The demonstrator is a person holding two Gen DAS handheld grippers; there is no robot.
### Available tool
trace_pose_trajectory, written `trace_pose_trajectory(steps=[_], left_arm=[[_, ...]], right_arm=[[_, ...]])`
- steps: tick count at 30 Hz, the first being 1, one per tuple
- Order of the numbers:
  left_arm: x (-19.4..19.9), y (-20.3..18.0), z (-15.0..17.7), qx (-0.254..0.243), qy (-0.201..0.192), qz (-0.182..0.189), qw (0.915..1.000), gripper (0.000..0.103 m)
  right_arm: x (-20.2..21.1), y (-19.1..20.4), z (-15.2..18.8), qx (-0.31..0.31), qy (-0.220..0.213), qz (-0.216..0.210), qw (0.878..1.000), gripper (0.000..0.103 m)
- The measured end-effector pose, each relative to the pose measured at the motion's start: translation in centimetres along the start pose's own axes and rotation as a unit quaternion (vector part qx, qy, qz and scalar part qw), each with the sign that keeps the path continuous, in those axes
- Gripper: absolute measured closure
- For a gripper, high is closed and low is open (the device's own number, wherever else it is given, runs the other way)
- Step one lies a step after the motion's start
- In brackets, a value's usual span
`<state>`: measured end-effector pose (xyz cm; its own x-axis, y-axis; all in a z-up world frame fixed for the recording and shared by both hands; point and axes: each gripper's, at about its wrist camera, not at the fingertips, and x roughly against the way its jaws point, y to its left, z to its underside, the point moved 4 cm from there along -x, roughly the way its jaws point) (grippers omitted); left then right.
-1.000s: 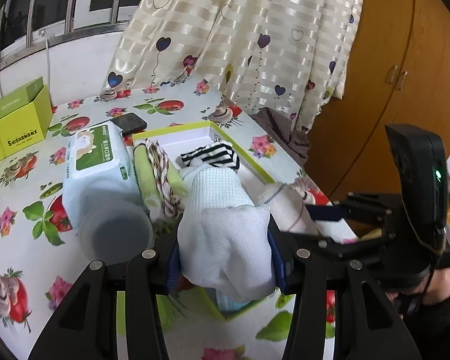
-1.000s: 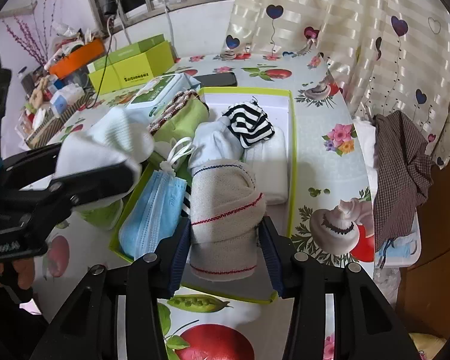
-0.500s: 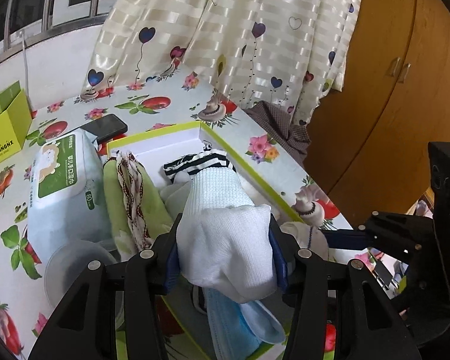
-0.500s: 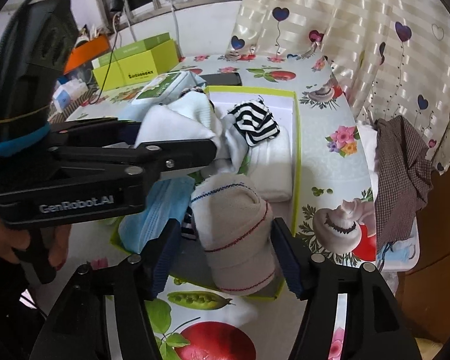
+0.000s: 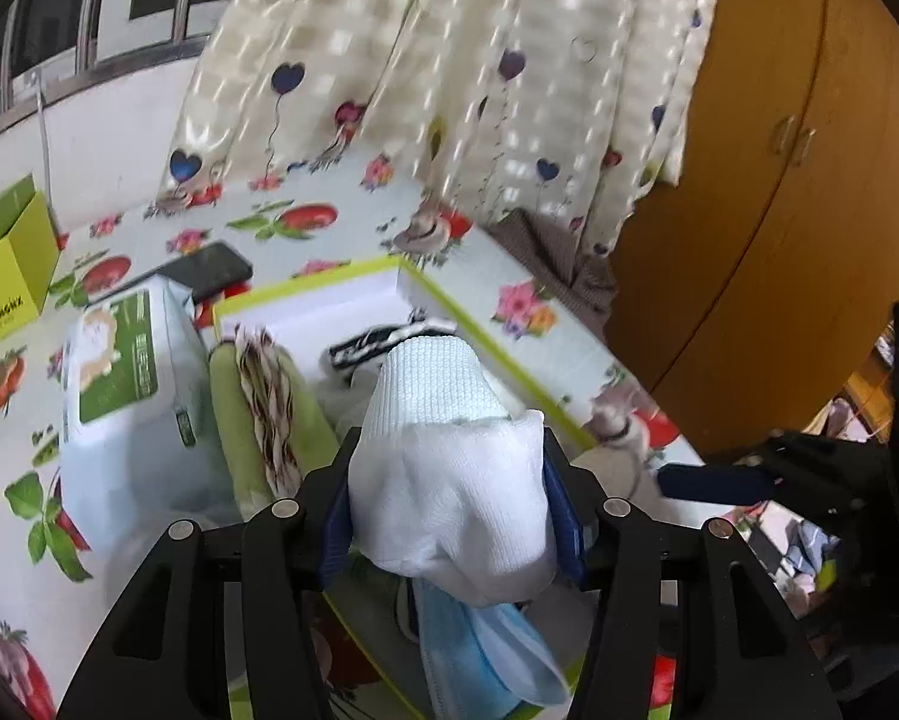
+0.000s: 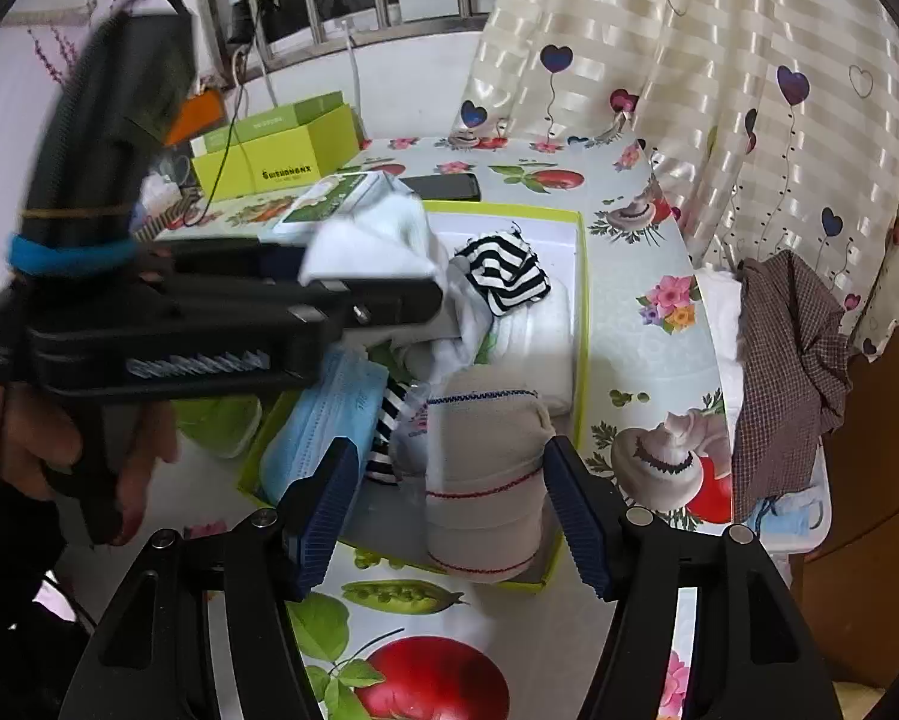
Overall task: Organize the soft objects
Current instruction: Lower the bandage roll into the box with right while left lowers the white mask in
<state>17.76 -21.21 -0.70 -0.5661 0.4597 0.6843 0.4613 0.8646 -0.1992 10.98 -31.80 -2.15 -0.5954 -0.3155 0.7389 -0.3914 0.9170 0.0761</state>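
My left gripper is shut on a rolled white sock and holds it over the green-rimmed white box. In the right wrist view the left gripper reaches over the box with the white sock. My right gripper is open around a beige rolled sock that rests in the box's near corner. The box also holds a striped black-and-white sock, a blue face mask and a green cloth.
A wet-wipes pack, a black phone and a green carton lie on the flowered tablecloth. A checked brown cloth hangs at the table's right edge. A curtain and a wooden cupboard stand behind.
My right gripper has opened and let go of the beige sock in the box. My left gripper has carried the white sock further over the box.
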Motion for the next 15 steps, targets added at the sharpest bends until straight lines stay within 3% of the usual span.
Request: trace_pose_trajectory(steps=[10, 15], left_arm=[[1.7, -0.1, -1.3, -0.008, -0.034, -0.006, 0.9994, 0.048], [0.9, -0.1, -1.2, -0.013, -0.013, -0.001, 0.9998, 0.048]], right_arm=[[0.5, 0.3, -0.3, 0.007, -0.013, -0.004, 1.000, 0.038], [0.4, 0.6, -0.4, 0.009, -0.015, -0.007, 1.000, 0.038]])
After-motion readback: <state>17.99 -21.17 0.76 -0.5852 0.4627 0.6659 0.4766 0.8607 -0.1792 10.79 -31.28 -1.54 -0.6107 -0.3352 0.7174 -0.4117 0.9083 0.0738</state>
